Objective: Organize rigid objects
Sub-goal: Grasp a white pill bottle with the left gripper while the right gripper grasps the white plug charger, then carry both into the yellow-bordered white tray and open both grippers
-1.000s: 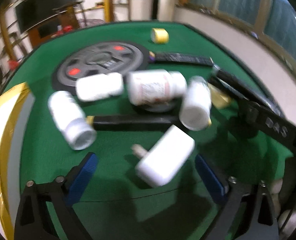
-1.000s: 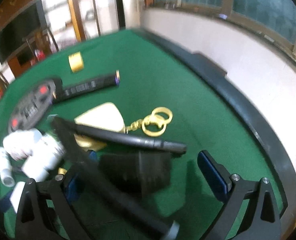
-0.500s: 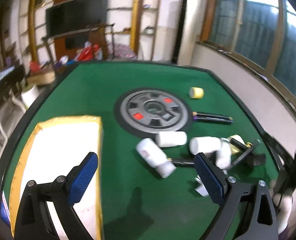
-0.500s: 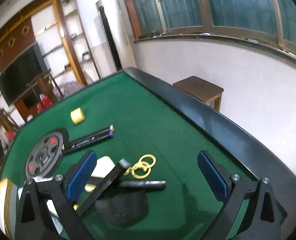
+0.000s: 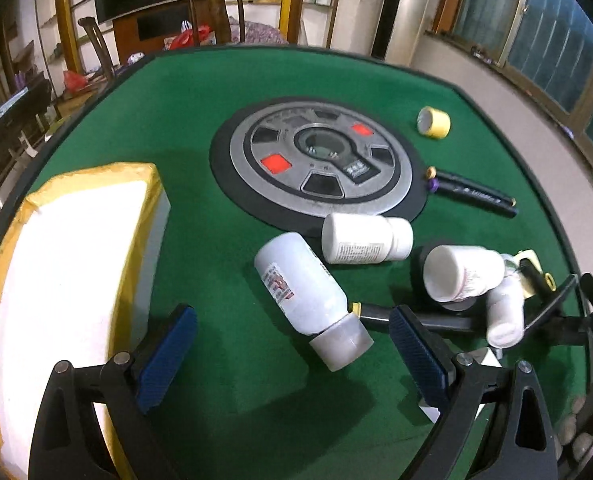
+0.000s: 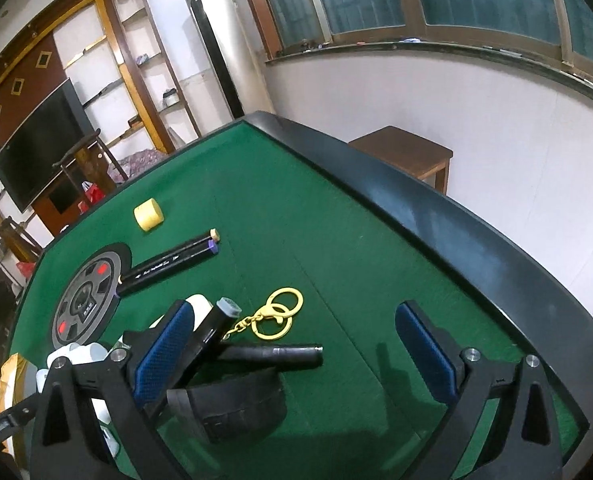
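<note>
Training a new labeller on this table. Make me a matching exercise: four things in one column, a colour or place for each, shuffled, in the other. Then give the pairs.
Things:
1. tape roll
2. key rings
3. box
4. bottle

Descriptions:
A. white, lying on its side between the left fingers
B. gold, on the felt between the right fingers
C. white with yellow edging, at the table's left edge
D. yellow, beyond the round disc

Pairs: 1-D, 2-B, 3-C, 4-A
</note>
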Tool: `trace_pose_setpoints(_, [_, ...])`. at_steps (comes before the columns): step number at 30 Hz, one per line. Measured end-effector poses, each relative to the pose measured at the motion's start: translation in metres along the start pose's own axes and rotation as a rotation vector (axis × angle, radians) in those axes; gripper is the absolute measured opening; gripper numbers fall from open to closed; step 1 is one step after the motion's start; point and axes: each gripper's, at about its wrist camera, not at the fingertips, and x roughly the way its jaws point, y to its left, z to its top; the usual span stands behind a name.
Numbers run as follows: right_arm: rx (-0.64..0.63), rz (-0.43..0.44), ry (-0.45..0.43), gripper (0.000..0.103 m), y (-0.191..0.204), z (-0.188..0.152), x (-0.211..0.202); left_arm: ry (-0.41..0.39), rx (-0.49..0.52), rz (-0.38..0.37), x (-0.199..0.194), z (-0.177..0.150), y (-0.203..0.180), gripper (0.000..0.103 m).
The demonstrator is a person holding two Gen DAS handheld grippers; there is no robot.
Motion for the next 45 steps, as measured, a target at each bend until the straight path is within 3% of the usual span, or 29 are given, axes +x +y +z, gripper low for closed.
trace_pose_setpoints(3, [-0.016, -0.004, -0.001, 0.101, 0.004, -0.001, 0.001, 0.018, -0.008, 0.014, 0.008, 0.003, -0.003, 0.088])
trace_pose_setpoints(6, [-0.03, -0.007, -0.005, 0.101, 0.006, -0.002, -0.001, 0.041, 0.02, 0.002, 0.017, 0.011, -0.01, 0.063])
trace_pose_setpoints(10, [-0.042, -0.012, -0.005, 0.101, 0.01, -0.004, -0.001, 0.062, -0.023, -0.017, 0.022, 0.014, -0.007, 0.062])
trace_pose_setpoints(15, [-0.05, -0.013, 0.001, 0.101, 0.011, -0.005, 0.001, 0.029, 0.053, 0.047, 0.026, 0.006, -0.021, 0.062])
trace_pose_setpoints(16, [-0.057, -0.015, 0.0, 0.101, 0.012, -0.005, 0.0, 0.026, 0.058, 0.039, 0.025, 0.005, -0.022, 0.056])
trace_pose_setpoints(18, [-0.066, -0.016, -0.005, 0.101, 0.013, -0.005, -0.001, 0.029, 0.029, -0.011, 0.02, 0.006, -0.015, 0.038])
trace_pose_setpoints(20, [-0.086, -0.019, -0.019, 0.101, 0.018, -0.006, -0.003, 0.044, -0.011, -0.075, 0.015, 0.002, -0.007, 0.038])
trace_pose_setpoints(27, [-0.185, -0.042, -0.077, 0.101, 0.041, -0.013, -0.018, -0.02, -0.048, -0.257, -0.033, -0.025, 0.015, 0.038])
trace_pose_setpoints(29, [-0.196, 0.006, -0.077, 0.101, 0.049, -0.016, -0.035, -0.043, -0.047, -0.291, -0.047, -0.034, 0.022, 0.038])
trace_pose_setpoints(33, [-0.197, 0.282, 0.083, 0.101, 0.073, -0.032, -0.056, -0.088, -0.047, -0.34, -0.075, -0.051, 0.036, 0.038])
trace_pose_setpoints(36, [-0.241, 0.382, 0.229, 0.101, 0.103, -0.051, -0.049, -0.112, -0.059, -0.368, -0.091, -0.06, 0.049, 0.038])
trace_pose_setpoints(37, [-0.244, 0.397, 0.253, 0.101, 0.108, -0.055, -0.046, -0.122, -0.06, -0.367, -0.096, -0.063, 0.054, 0.038])
trace_pose_setpoints(41, [-0.267, 0.417, 0.341, 0.083, 0.133, -0.075, -0.032, -0.164, -0.063, -0.335, -0.113, -0.072, 0.075, 0.038])
trace_pose_setpoints(45, [-0.264, 0.338, 0.397, 0.072, 0.148, -0.087, -0.013, -0.195, -0.063, -0.308, -0.119, -0.076, 0.091, 0.038])
